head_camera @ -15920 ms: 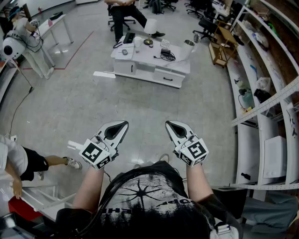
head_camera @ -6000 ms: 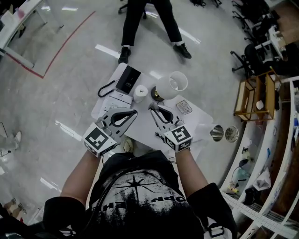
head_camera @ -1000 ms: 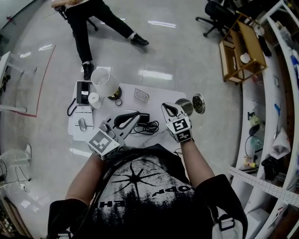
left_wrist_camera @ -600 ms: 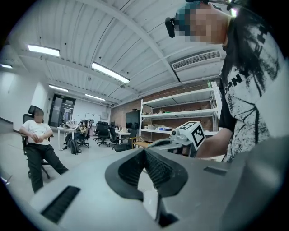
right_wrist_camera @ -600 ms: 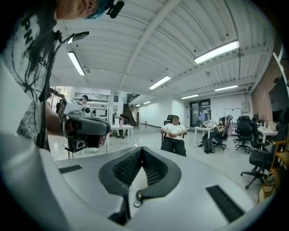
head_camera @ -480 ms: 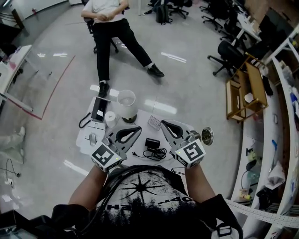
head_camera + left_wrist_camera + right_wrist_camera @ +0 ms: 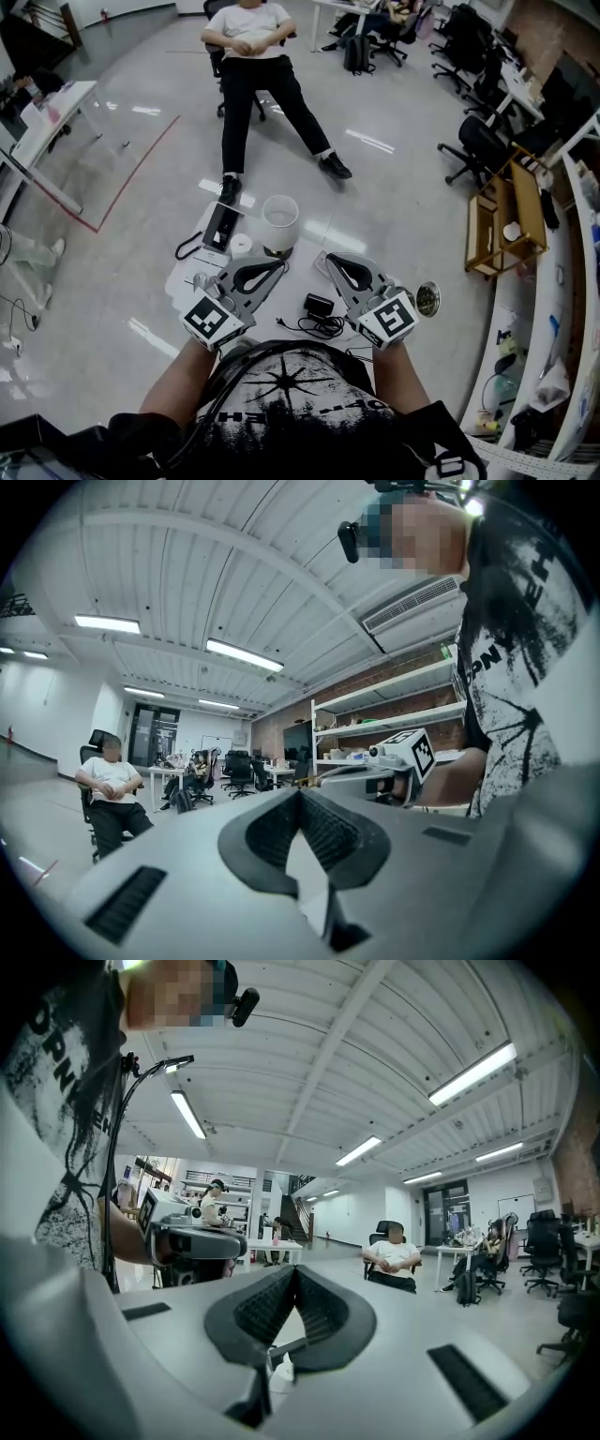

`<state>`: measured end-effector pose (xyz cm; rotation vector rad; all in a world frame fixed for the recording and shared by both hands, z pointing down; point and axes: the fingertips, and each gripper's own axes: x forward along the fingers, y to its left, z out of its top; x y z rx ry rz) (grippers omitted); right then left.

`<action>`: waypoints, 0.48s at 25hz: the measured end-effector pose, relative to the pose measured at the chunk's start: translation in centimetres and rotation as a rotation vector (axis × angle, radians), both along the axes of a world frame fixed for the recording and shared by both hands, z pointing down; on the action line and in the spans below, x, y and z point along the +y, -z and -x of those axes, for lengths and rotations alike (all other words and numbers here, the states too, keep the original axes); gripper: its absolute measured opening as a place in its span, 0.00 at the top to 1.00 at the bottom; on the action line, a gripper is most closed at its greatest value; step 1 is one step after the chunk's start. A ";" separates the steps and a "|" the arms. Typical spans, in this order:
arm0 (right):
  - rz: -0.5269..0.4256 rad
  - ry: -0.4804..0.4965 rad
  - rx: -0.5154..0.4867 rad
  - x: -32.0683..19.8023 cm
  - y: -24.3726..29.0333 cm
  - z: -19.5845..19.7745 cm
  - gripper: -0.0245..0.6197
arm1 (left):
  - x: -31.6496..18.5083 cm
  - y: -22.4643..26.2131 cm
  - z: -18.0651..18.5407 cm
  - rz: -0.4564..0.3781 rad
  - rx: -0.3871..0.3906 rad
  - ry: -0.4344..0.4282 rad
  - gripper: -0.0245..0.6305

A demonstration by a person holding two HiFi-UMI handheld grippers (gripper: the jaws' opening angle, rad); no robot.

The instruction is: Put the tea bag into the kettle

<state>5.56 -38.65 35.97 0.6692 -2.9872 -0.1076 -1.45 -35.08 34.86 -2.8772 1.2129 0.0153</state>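
The left gripper [image 7: 279, 265] and right gripper [image 7: 330, 258] jaws are clenched and empty, so open one before going down to the worktop [image 7: 286, 300] below them.

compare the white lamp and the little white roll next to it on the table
The white lamp is wider and taller than the little white roll. The lamp has an open-topped shade over a dark base; the roll shows no base. Both are white, upright and on the table.

Of the kettle [image 7: 427, 298] only a round, shiny metal part shows, at the bench's [image 7: 292, 292] right edge; the tea bag cannot be made out.
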 end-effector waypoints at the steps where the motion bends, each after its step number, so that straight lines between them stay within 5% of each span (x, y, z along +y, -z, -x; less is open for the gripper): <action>1: 0.002 0.005 0.004 0.2 -0.1 0.1 0.95 | 0.1 -0.1 0.1 0.001 0.000 0.004 0.95; 12: 0.013 0.020 0.040 0.5 -1.5 0.2 0.95 | 0.0 -1.1 0.0 0.022 0.006 -0.004 0.95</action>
